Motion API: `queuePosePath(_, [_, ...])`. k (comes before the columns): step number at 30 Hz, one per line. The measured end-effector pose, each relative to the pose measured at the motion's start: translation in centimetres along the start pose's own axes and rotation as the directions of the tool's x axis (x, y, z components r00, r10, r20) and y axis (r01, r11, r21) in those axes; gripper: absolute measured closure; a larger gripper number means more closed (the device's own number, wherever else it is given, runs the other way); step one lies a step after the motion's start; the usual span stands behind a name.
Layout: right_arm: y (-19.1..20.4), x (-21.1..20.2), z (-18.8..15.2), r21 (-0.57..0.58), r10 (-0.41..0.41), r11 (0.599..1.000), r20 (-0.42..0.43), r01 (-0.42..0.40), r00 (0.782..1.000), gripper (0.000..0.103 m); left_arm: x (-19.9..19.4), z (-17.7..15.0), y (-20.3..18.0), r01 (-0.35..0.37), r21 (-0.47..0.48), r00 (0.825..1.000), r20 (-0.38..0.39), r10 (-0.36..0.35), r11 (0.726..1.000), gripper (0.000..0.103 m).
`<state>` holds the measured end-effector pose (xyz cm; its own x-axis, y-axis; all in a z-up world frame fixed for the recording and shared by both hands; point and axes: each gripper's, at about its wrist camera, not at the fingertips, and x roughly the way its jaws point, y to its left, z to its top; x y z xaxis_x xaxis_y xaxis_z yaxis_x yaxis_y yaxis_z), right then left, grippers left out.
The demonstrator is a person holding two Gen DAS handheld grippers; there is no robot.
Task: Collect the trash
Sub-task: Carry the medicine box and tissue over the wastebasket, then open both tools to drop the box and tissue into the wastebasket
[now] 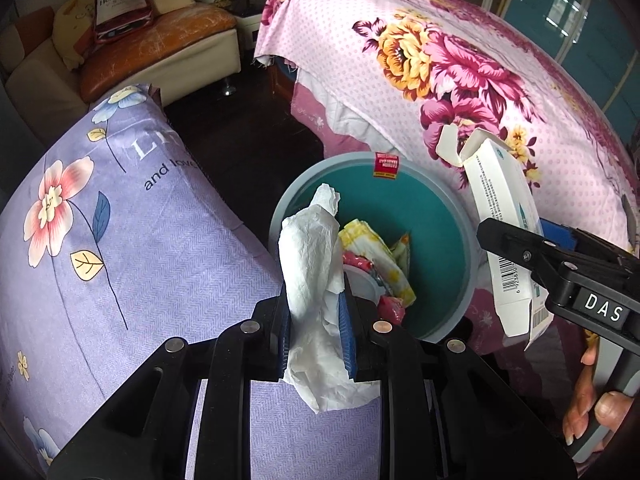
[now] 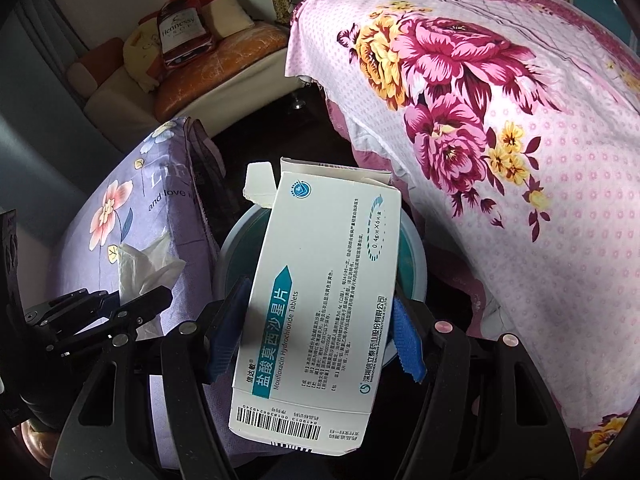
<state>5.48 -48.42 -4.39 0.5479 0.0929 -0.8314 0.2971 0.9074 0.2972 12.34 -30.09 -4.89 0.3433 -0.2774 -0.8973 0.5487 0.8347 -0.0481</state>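
Both pieces of trash sit at the rim of the bin [image 1: 444,216], a round grey tub with a teal inside standing on the dark floor between a lilac flowered cushion [image 1: 120,240] on the left and a pink flowered bedspread [image 1: 460,60] on the right. The left claw [image 1: 316,320] is clamped on a crumpled white tissue [image 1: 312,248], whose long axis runs up and away from the pads, its free top over the near-left rim of the bin. The right claw [image 2: 320,320] is clamped across the width of a white tablet box [image 2: 324,288], which stands on end with its torn flap at the far top; in the left wrist view this box hangs at the bin's right rim, partly outside it. So the tissue looks the nearer to a clean drop, while the box likely needs carrying leftward over the opening. The bin already holds a yellow-patterned wrapper [image 1: 380,256], red and pink scraps [image 1: 390,306] and a pale round lid-like piece [image 1: 364,284].
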Motion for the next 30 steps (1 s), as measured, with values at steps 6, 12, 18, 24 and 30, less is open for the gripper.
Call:
queuePosePath(6, [-0.5, 0.5, 0.3, 0.012, -0.024, 1.000, -0.009, 0.024, 1.000, 0.040, 1.5, 0.7, -0.5, 0.030, 0.005, 0.999, -0.020, -0.030, 1.000, 0.081])
queuePosePath(12, [-1.1, 1.1, 0.6, 0.024, -0.045, 0.999, -0.022, 0.046, 0.999, 0.040, 2.7, 1.3, -0.9, 0.046, 0.011, 0.999, -0.030, -0.046, 0.999, 0.080])
queuePosePath(18, [-0.8, 1.8, 0.9, 0.022, -0.054, 0.998, -0.035, 0.055, 0.998, 0.039, 3.0, 1.7, -0.6, 0.036, -0.006, 0.999, -0.004, -0.036, 0.999, 0.031])
queuePosePath(24, [-0.4, 2.7, 1.1, 0.015, -0.056, 0.998, -0.050, 0.057, 0.997, 0.039, 3.5, 0.9, 0.0, 0.046, -0.011, 0.999, -0.025, -0.046, 0.999, 0.017])
queuePosePath(30, [0.2, 3.5, 1.1, 0.005, -0.057, 0.998, -0.070, 0.058, 0.996, 0.038, 2.9, 0.1, 0.9, -0.019, 0.000, 1.000, -0.010, 0.019, 1.000, 0.010])
